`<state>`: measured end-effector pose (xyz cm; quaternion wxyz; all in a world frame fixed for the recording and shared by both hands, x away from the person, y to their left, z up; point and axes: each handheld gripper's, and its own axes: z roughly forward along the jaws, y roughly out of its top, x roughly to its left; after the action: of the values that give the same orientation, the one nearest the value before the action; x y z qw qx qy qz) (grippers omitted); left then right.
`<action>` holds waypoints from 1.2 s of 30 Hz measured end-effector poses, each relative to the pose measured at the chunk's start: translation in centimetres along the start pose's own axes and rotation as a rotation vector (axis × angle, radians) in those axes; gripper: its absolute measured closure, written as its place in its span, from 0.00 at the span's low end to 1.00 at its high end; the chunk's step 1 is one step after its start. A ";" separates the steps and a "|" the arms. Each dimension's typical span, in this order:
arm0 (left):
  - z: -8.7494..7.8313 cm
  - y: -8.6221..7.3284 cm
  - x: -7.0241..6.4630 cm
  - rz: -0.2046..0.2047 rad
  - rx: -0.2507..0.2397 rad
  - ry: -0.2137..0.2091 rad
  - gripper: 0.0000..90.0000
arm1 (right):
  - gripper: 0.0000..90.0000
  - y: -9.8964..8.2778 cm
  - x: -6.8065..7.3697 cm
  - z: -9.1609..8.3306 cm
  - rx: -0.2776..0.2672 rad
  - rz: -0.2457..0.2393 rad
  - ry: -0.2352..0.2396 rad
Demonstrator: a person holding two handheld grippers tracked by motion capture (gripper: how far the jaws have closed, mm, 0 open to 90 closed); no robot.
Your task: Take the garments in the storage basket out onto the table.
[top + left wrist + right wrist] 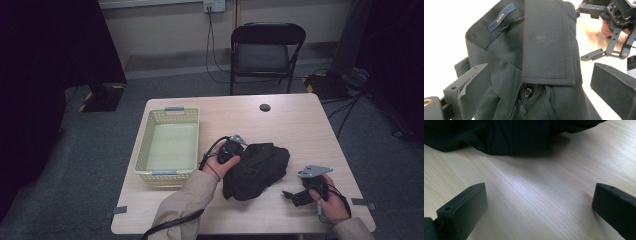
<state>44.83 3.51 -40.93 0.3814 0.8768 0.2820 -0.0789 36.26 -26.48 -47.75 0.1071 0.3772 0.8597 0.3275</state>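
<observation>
Black woven cloth, matte, soft: a dress shirt (256,170) lies bunched in a loose mound on the desk (295,125), right of centre, just beside the basket (167,145) but not in it. In the left gripper view its collar (547,42) stands up stiff and flat, edge-stitched, with a navy brand label (501,17) inside the neckband and a small dark button (528,92) below the collar point.

Left gripper (544,95) sits at the shirt's left edge, jaws spread wide on either side of the collar and placket, pads not pressing. Nothing is pinched.

Right gripper (300,196) rests low on the desk near the shirt's right hem, jaws spread over bare wood, cloth well ahead of them in its own view.

Judgement: the step in hand looks like taking hold of the shirt to lift or straighten it, probably for the basket. To do it well, close the left jaws on the doubled collar band rather than a single layer of body cloth; the stiffened band gives a firm bite and will not slide out. Bring the right gripper forward to a shoulder or hem, so the limp fabric hangs between two holds instead of trailing.

Basket: pale yellow-green plastic, lattice walls, rectangular, empty. Desk: light wood-grain laminate, smooth, slightly glossy. Behind stands a black folding chair (267,50) on grey carpet.
</observation>
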 end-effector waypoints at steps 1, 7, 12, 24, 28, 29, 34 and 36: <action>-0.1 0.0 0.0 -0.002 -0.006 -0.003 0.03 | 0.00 0.0 0.0 0.0 0.000 0.000 0.000; -0.7 -0.4 0.0 0.001 -0.009 -0.007 0.03 | 0.00 0.0 0.0 0.0 0.000 0.000 0.000; -1.0 -0.9 0.1 0.002 -0.001 -0.024 0.03 | 0.00 0.0 0.0 0.0 0.000 0.000 0.000; -2.0 -1.9 0.2 0.005 -0.008 -0.030 0.03 | 0.00 0.0 0.0 0.0 0.000 0.000 0.000; -2.3 -2.2 0.3 -0.001 -0.014 -0.033 0.03 | 0.00 0.0 0.0 0.0 0.000 0.000 0.000; -2.4 -2.3 0.3 -0.001 -0.014 -0.033 0.03 | 0.00 0.0 0.0 0.0 0.000 0.000 0.000; -2.8 -2.5 0.1 0.008 -0.017 -0.036 0.03 | 0.00 0.0 0.0 0.0 0.000 0.000 0.000; -2.9 -2.7 0.1 0.007 -0.016 -0.035 0.03 | 0.00 0.0 0.0 0.0 0.000 0.000 0.000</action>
<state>43.20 7.10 -40.70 0.3934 0.8732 0.2729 -0.0909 36.26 -26.48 -47.75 0.1071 0.3771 0.8597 0.3275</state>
